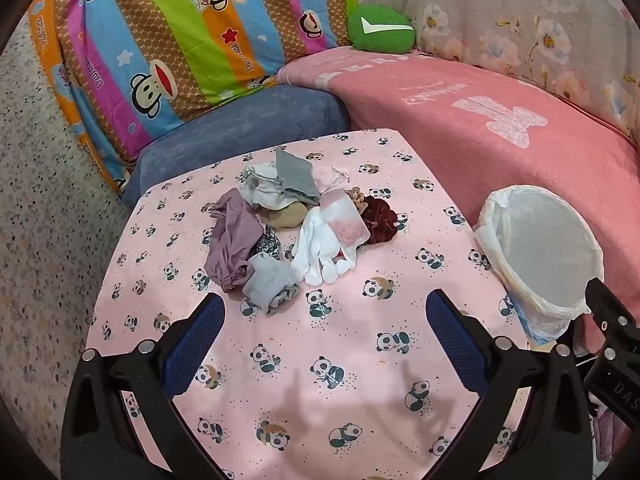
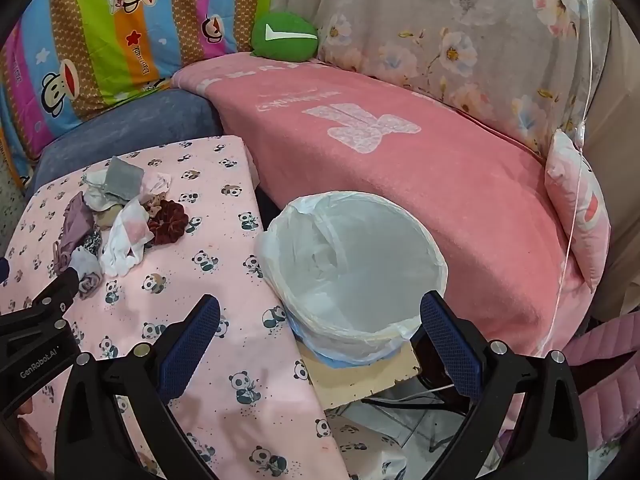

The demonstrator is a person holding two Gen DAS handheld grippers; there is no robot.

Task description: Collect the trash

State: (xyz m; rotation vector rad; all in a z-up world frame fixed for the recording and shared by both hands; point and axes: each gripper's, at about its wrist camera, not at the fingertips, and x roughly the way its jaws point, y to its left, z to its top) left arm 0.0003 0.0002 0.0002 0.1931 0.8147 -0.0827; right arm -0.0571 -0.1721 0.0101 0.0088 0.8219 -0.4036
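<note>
On the pink panda-print tabletop (image 1: 320, 360) the heap of small cloth scraps and socks (image 1: 296, 232) lies untouched, both my left tongs (image 1: 324, 320) and right tongs (image 2: 320, 320) gaping empty, so next I reach past the maroon velvet scrunchie (image 1: 380, 216) toward the white-lined round bin (image 2: 352, 272) just beside it.

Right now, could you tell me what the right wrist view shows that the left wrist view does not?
Only the right wrist view shows the small pink pillow at the sofa's end, the board under the bin, and the open right gripper head-on. Only the left wrist view shows the speckled floor and the open left gripper head-on. Both show the bin, the pile on the panda cloth, and the green cushion.
</note>
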